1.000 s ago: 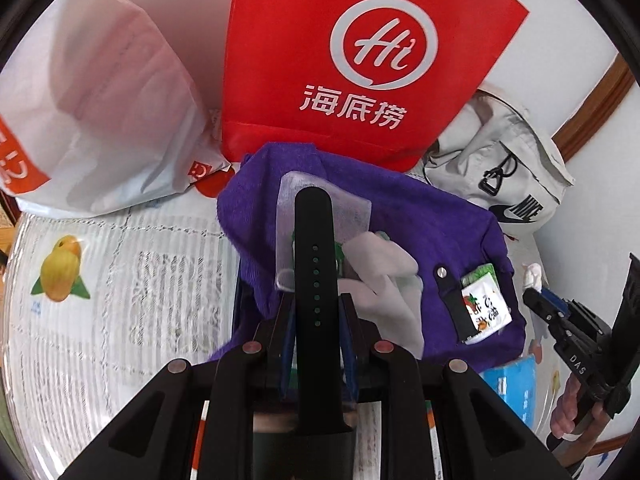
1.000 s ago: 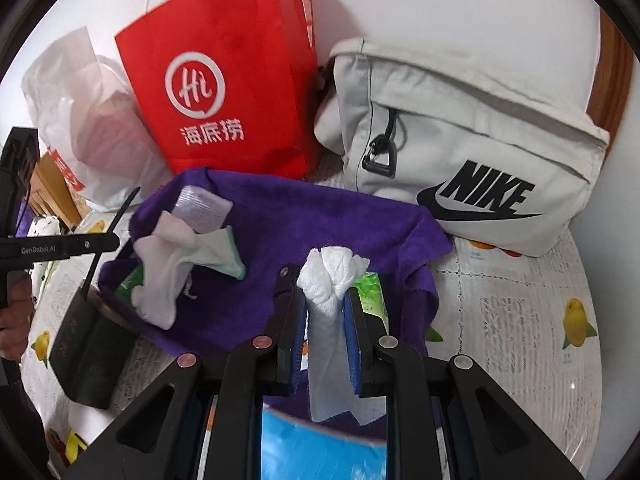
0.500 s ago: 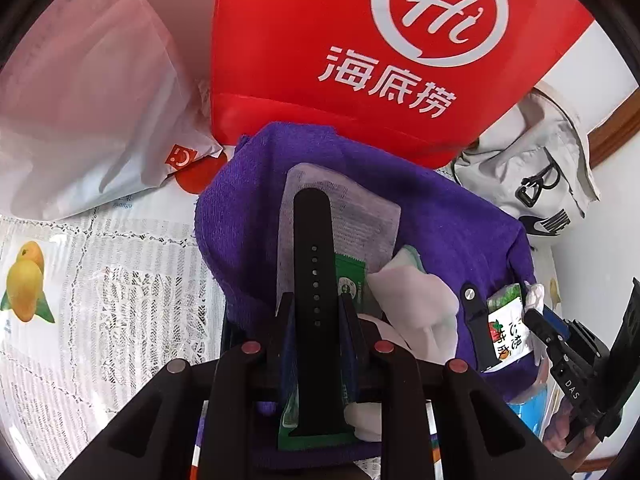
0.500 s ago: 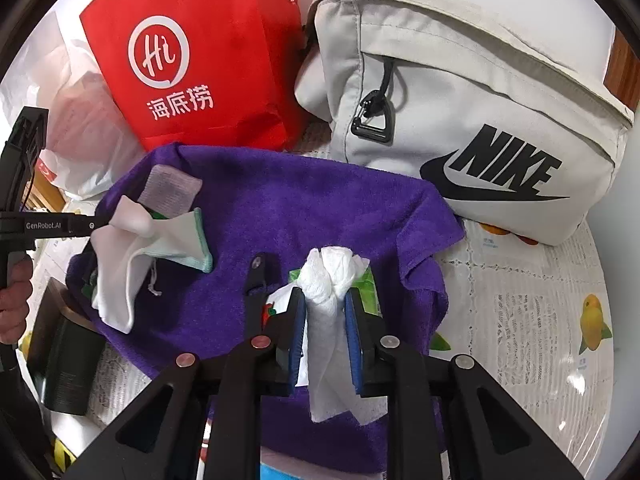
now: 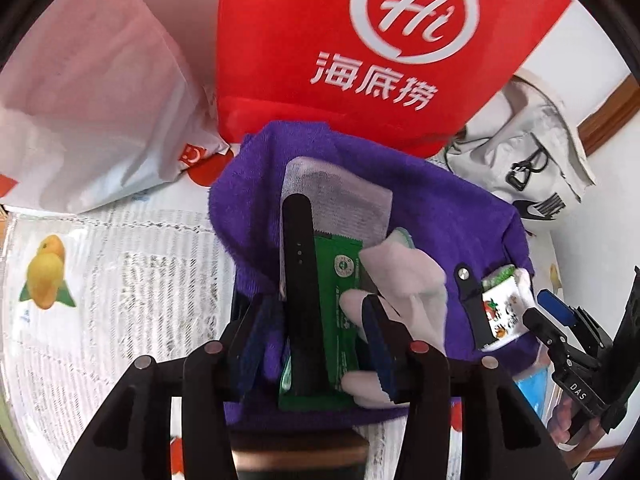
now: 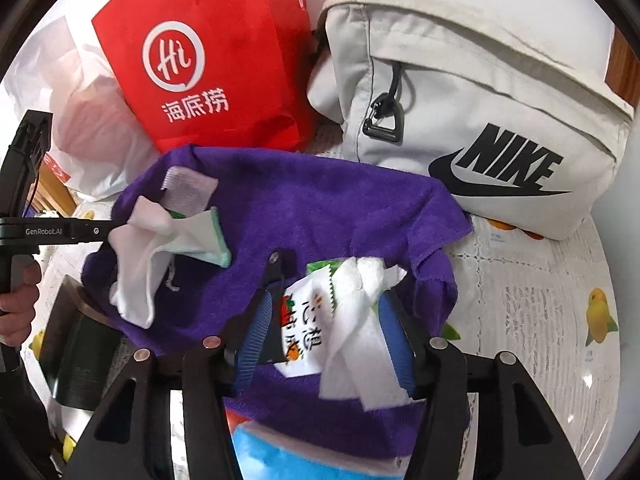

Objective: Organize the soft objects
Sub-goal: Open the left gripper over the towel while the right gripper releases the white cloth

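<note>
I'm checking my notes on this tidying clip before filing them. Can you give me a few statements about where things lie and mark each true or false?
1. The black watch strap lies partly on a green packet. True.
2. The purple towel is inside the red paper bag. False: it is spread on the table in front of the bag.
3. The crumpled white tissue sits between the right gripper's open jaws, which have just been opening. True.
4. The grey Nike bag stands left of the red paper bag in the right wrist view. False: it stands to the right.
5. The left gripper clamps the watch strap. False: its jaws, just opened, stand clear of it.
</note>
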{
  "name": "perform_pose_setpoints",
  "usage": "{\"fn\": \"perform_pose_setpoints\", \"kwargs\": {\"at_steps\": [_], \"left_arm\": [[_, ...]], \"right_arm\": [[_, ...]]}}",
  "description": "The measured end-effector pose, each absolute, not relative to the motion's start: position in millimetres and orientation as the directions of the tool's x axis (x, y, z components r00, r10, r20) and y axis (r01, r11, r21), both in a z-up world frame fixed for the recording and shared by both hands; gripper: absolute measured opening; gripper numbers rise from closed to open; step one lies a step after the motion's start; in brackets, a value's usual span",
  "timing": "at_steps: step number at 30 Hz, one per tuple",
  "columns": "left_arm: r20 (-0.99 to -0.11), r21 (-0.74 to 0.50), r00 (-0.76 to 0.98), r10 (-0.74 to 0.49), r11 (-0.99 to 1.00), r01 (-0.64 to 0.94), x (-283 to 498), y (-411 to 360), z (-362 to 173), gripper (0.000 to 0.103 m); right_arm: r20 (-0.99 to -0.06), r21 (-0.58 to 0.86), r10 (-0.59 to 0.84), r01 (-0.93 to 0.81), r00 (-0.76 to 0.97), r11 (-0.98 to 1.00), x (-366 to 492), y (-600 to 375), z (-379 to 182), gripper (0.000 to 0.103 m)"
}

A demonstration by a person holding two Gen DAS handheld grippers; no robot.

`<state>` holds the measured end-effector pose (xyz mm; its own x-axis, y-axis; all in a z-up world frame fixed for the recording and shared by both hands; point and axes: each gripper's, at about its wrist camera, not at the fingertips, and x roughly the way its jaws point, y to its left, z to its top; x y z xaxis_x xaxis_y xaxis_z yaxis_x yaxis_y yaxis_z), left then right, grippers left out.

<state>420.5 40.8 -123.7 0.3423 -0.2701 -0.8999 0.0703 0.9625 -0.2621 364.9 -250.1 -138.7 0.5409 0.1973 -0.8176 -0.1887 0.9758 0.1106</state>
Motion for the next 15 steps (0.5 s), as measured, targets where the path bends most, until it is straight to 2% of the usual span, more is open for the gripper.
{"fn": "perform_pose_setpoints", "kwargs": {"at_steps": [12,15], "left_arm": [[-0.871,-0.279,0.397,-0.289,0.957,0.086,328.2,61.6,-85.6,0.045],[-0.860,-0.289,0.417,-0.294,0.954,0.078,295.9,67.4,-80.6,0.051]], "right_arm": [[-0.773,0.139,0.232,-0.200,0.590,0.970,289.6,-239.9,-96.8,0.055],[-0.757,0.148,0.250,-0.215,0.604,0.965,260.1,-235.0,-86.7,0.056]]}}
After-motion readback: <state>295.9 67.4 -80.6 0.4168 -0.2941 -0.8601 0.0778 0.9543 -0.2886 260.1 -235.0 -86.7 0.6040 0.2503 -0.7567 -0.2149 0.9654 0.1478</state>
